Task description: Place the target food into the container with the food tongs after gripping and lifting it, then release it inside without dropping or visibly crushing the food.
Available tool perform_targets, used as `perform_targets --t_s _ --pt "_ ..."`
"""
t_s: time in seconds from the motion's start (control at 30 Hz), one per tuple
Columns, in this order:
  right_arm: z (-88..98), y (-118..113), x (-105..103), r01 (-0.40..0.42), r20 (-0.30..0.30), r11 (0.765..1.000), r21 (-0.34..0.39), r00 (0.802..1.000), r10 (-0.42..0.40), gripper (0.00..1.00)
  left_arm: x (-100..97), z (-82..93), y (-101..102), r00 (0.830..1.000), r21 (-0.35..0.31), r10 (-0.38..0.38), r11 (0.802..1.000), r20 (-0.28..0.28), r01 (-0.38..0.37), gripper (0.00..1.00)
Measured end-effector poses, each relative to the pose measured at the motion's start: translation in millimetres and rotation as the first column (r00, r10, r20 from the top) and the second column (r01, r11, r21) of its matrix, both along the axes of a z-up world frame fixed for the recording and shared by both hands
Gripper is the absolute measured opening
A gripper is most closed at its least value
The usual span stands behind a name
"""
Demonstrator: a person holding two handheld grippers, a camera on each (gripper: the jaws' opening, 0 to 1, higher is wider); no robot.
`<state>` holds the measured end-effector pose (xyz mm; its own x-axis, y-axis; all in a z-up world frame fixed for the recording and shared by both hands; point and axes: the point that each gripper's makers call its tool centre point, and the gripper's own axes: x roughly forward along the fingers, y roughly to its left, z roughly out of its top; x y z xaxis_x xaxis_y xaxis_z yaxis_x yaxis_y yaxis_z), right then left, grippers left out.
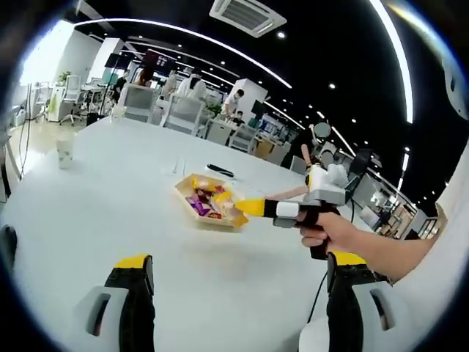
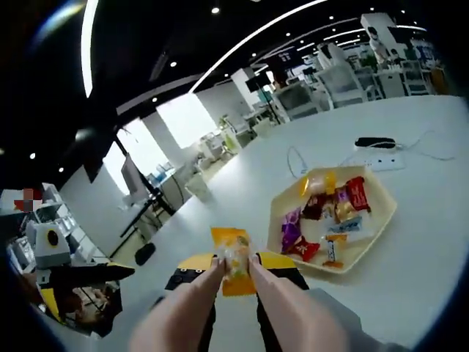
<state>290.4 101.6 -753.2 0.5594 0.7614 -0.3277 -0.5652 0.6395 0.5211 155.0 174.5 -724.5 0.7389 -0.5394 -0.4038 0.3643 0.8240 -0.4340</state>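
In the left gripper view, the left gripper [image 1: 238, 282] shows its two black, yellow-tipped jaws standing wide apart over the bare white table [image 1: 110, 213], with nothing between them. Just beyond them a hand [image 1: 330, 231] holds the right gripper [image 1: 253, 207], whose yellow tips reach toward the tray [image 1: 212, 202] of wrapped sweets in the middle of the table. A paper cup [image 1: 64, 150] stands well apart at the table's far left edge, and a dark flat object [image 1: 220, 171] lies just behind the tray. Office chairs and desks fill the room farther back.

In the right gripper view, the right gripper's jaws are drawn in narrow around the pink tongs [image 2: 242, 308], pressing their two arms together. The tong tips pinch a candy in an orange wrapper [image 2: 233, 270] (held above the table, near the tray but not over it). Beyond it the tray [image 2: 381, 220] holds an assortment of red, purple and yellow wrapped sweets. A power strip [image 2: 385, 163] with a cable lies farther back.
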Motion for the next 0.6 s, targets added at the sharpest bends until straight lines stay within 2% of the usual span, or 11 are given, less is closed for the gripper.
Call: perform_targets --t_s 0.07,0.17,0.27,0.37,0.43,0.6 --pt "7.5 1 0 0.000 0.014 1.000 0.008 1.000 0.000 0.19 3.7 2.1 1 1.000 0.005 -0.022 1.000 0.000 0.022 0.99" --pt "22.9 0 1 -0.002 0.048 0.999 0.034 0.999 0.000 0.19 14.1 7.4 4 1.000 -0.001 -0.013 1.000 0.016 0.013 0.99" --pt "30.9 -2 2 0.004 0.047 0.998 0.068 0.999 -0.007 0.19 20.2 7.9 4 1.000 -0.003 -0.011 1.000 0.019 0.011 0.99" --pt "38.7 -5 3 0.017 0.065 0.997 0.079 0.998 -0.022 0.19 18.6 5.4 -1 0.998 0.023 -0.054 0.998 0.016 0.053 0.99" --pt "41.7 -6 4 0.031 0.061 0.994 0.103 0.997 -0.038 0.20 17.0 3.3 0 0.998 0.035 -0.060 0.998 0.011 0.059 0.99" --pt "41.3 -7 3 0.050 0.052 0.993 0.112 0.997 -0.056 0.20 12.1 2.8 0 0.998 0.029 -0.068 0.997 0.008 0.068 0.99"
